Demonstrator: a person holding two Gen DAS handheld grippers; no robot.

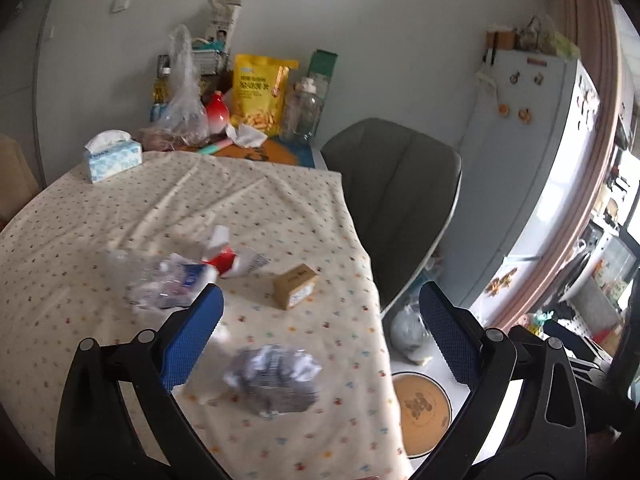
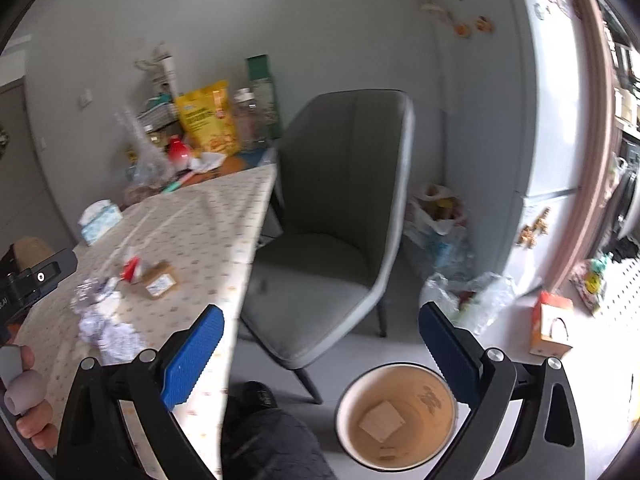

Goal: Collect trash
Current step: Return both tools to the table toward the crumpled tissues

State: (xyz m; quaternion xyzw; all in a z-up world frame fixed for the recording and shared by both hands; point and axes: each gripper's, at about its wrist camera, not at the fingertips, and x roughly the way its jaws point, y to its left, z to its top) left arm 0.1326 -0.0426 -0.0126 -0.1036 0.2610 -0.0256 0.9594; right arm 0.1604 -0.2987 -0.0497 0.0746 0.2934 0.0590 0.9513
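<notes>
In the left wrist view, the left gripper [image 1: 320,332] is seen with its blue pads spread wide and nothing between them, poised over the table [image 1: 100,208] with its dotted cloth. Four pieces of trash are left on the cloth: a crumpled grey-white paper ball [image 1: 276,378] nearest the jaws, a crushed clear plastic wrapper [image 1: 168,284] further left, a red-and-white scrap [image 1: 228,258] touching that wrapper, and a small cardboard box [image 1: 295,286] apart to the right. The paper ball is judged light and soft; it should give under the pads and may be pinched across its thickest part. The plastic is judged springy and slippery, best taken where it is bunched most densely. The box looks stiff and light, to be held across two flat opposite faces. Beside the table edge, on the floor, the round bin [image 1: 420,416] is partly seen. In the right wrist view, the right gripper [image 2: 320,354] is likewise released, jaws wide and empty, held over the floor beside the grey chair [image 2: 340,208]. The bin [image 2: 396,416] is seen from above with one pale block already lying inside. The same trash is seen on the table [image 2: 192,216] to the left: paper ball [image 2: 108,336], box [image 2: 158,278], red scrap [image 2: 132,268].
</notes>
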